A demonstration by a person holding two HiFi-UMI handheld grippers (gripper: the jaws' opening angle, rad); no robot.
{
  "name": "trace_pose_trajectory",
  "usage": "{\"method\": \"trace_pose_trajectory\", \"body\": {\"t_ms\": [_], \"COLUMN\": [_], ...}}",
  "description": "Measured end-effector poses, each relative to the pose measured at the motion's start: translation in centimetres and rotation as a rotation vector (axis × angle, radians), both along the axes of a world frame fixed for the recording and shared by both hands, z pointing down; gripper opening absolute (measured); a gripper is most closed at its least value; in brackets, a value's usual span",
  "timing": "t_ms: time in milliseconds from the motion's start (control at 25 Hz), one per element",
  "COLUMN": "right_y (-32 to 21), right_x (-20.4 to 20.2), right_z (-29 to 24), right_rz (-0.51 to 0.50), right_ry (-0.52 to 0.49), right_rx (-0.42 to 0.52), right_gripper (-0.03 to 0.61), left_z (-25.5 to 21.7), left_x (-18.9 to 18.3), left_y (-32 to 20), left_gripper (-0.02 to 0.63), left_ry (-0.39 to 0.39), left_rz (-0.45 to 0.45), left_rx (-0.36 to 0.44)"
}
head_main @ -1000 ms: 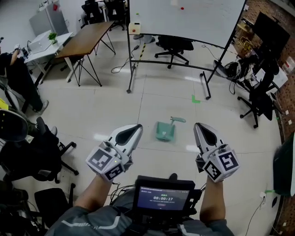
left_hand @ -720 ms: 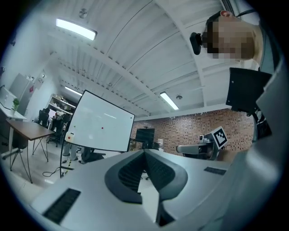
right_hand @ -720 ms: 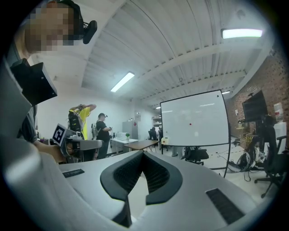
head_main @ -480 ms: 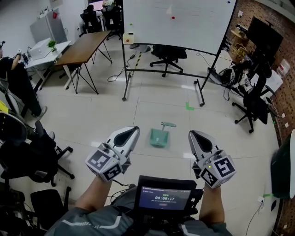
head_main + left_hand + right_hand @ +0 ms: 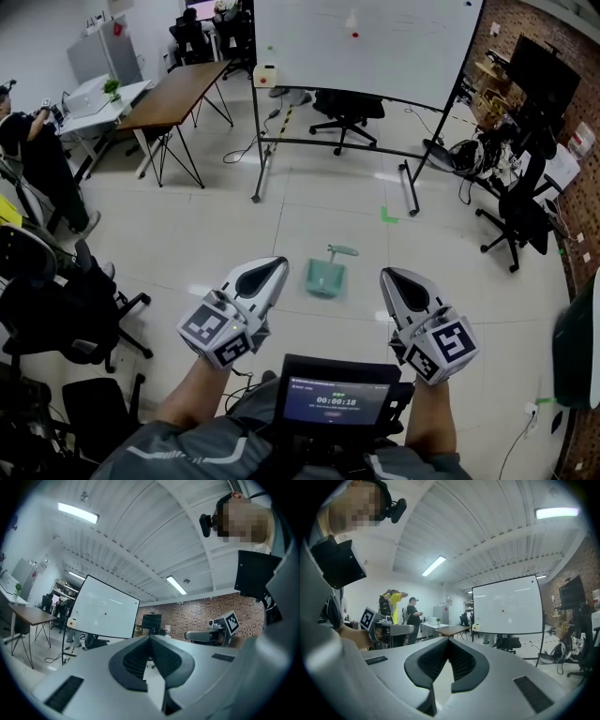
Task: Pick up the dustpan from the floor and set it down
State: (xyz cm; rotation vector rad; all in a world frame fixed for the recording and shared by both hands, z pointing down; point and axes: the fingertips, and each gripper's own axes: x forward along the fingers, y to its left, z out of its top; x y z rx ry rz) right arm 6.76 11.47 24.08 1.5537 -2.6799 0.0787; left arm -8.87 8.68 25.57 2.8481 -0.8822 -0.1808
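while the dustpan (image 5: pixel 325 278) lies on open floor (image 5: pixel 309 206), whiteboard (image 5: pixel 361 42) well beyond

Glossy tiled floor (image 5: pixel 281 216), plastic dustpan (image 5: pixel 324 278), wooden tabletop (image 5: pixel 178 84)

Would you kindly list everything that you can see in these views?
dustpan: one, green, on the floor ahead, between the grippers
whiteboard: one, white, on a black stand, far centre
table: one, brown top, far left
chairs: several, black, round the room
tape mark: one, green, on the floor beyond the dustpan
bystander: one, dark clothes, left edge
screen: one, black, at the person's chest
left gripper: one, grey, shut, empty
right gripper: one, grey, shut, empty
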Motion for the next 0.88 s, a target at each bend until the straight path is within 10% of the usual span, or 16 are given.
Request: {"method": "trace_pose_trajectory", "body": {"t_ms": [880], "right_y": [0.0], "right_x": [1.6], "right_z": [0.5], "right_rz": [0.019], "right_ry": [-0.031], "right_rx": [0.000], "right_gripper": [0.015], "left_z": [0.5], "left_x": [1.8], "left_y": [0.6], "left_gripper": [0.017], "left_ry": [-0.007], "left_rz": [0.009], "left_rx": [-0.016]}}
